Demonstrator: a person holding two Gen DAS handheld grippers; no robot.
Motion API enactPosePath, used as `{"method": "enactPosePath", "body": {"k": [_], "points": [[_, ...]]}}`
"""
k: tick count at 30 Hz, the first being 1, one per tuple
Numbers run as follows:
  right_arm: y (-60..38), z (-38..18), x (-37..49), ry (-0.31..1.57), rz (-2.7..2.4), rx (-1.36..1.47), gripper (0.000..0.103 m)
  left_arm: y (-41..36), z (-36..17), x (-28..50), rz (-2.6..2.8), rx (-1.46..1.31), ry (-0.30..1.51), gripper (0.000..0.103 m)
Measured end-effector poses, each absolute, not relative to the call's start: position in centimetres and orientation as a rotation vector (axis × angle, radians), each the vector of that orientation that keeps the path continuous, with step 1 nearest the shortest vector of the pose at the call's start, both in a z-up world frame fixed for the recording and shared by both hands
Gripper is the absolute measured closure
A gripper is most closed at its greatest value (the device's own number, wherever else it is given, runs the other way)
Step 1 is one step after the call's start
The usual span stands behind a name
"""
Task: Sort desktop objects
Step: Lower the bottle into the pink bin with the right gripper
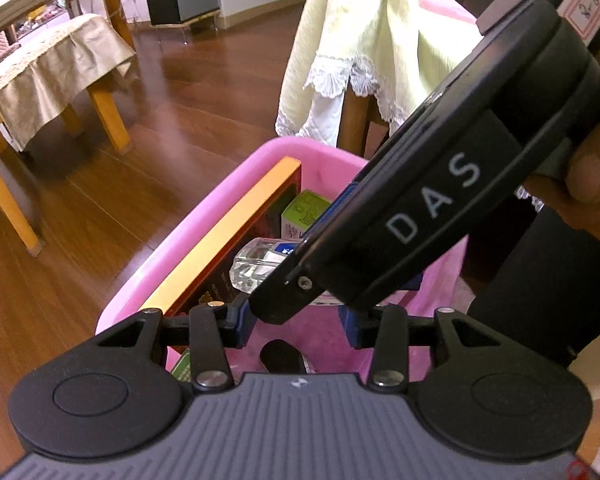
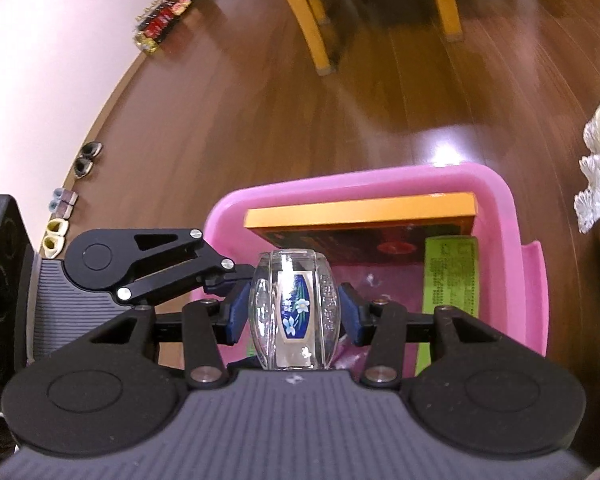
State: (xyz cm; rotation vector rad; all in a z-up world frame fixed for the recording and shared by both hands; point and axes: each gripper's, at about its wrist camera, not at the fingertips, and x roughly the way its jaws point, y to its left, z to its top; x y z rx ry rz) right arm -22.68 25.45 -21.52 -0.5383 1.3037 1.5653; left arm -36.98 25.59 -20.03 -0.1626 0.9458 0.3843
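Pink bin (image 1: 148, 280) half hidden behind right hand-held gripper (image 2: 294, 312).

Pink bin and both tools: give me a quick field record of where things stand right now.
bin: pink bin, above a wooden floor
inside: orange-edged box against the far wall, green box
right tool: shut on glass bottle, held over the bin
left tool: open, empty, over the bin
bottle label: blue with white flowers
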Motion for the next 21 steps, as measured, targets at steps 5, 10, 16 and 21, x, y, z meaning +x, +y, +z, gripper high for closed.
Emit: {"method": "enactPosePath", "body": {"k": [5,10,16,21], "points": [[26.1,-23.1,-22.2,1.333,1.522,-0.556,0.06,26.1,-20.9,-36.3,0.373,-0.151,0.98,0.055],[26.9,-24.5,-22.3,1.341,1.487,-0.588,0.06,27.1,-21.8,-36.0,0.365,-0.158,1.012,0.055],[27.5,-25.3,-22.6,1.351,1.462,-0.612,0.06,28.3,-23.1,-36.1,0.378,-0.178,1.067,0.055],[27.9,-26.0,-22.7,1.363,1.421,-0.649,0.06,28.2,-23.0,-36.8,0.389,-0.172,1.087,0.055]]}}
